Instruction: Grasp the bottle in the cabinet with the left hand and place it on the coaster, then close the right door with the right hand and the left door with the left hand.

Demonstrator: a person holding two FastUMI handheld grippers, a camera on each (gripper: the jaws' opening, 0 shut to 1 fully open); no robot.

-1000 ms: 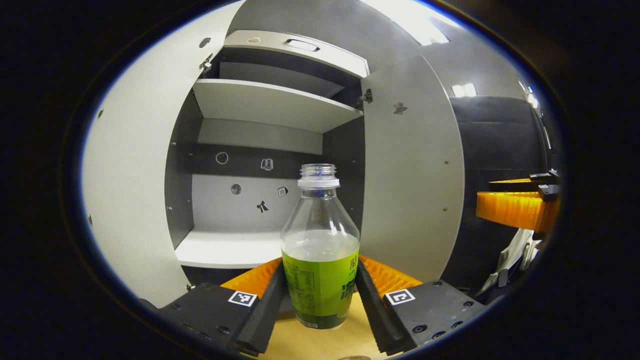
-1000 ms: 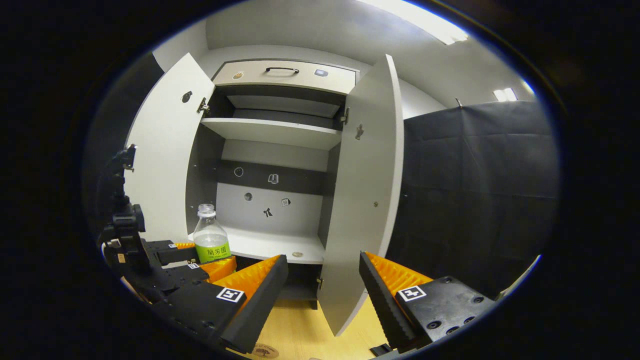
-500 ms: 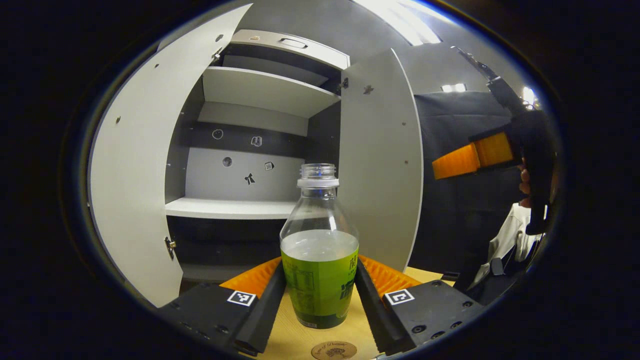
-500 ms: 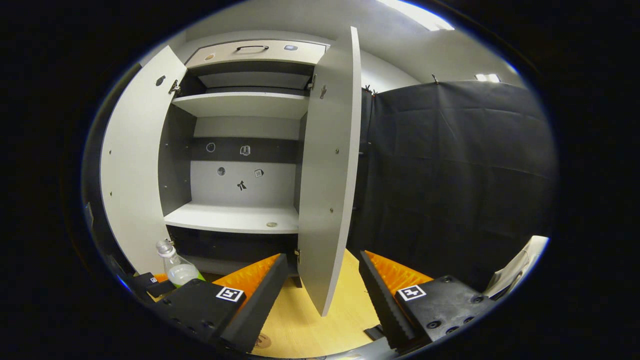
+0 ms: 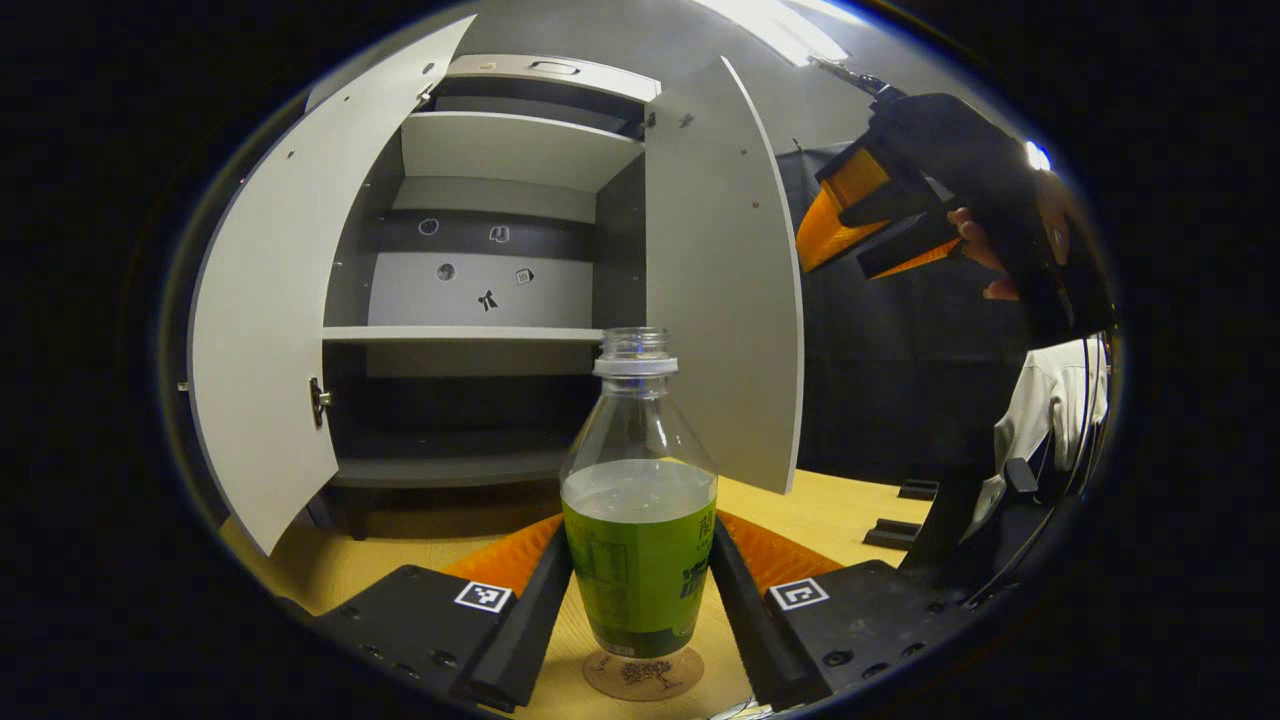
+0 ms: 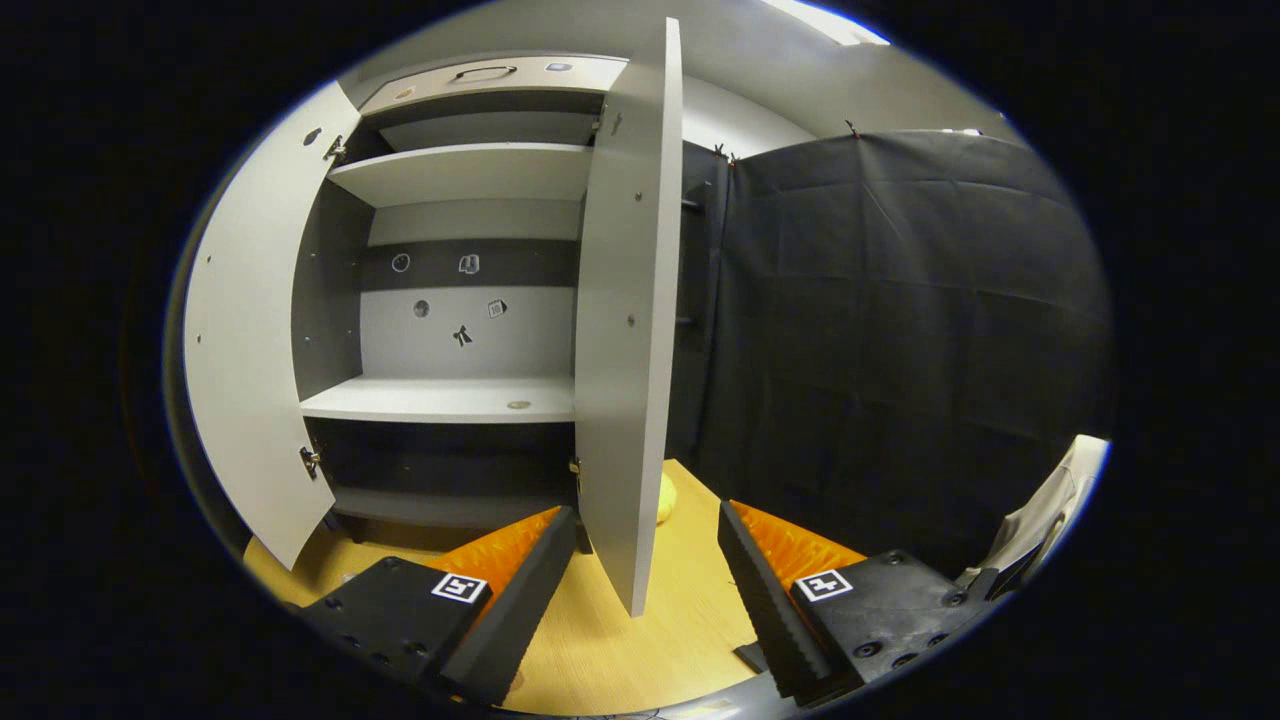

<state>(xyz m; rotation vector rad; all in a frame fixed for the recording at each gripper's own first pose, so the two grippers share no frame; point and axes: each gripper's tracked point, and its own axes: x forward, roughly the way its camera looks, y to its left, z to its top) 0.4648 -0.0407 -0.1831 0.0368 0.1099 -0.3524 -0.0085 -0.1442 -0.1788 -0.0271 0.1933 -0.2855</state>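
I see a pale wooden table [image 5: 830,510] across the bottom of both views. In the left gripper view, two small black blocks [image 5: 895,532] lie on it towards the right, near each other but apart. A pale yellow lump [image 6: 664,497] sits on the table in the right gripper view; I cannot tell what it is. Black cloth [image 6: 900,300] hangs as a wall behind the table, creased in long folds. A bright ceiling light [image 5: 775,20] glares overhead. At the right edge some white fabric [image 5: 1045,390] hangs in front of the cloth.
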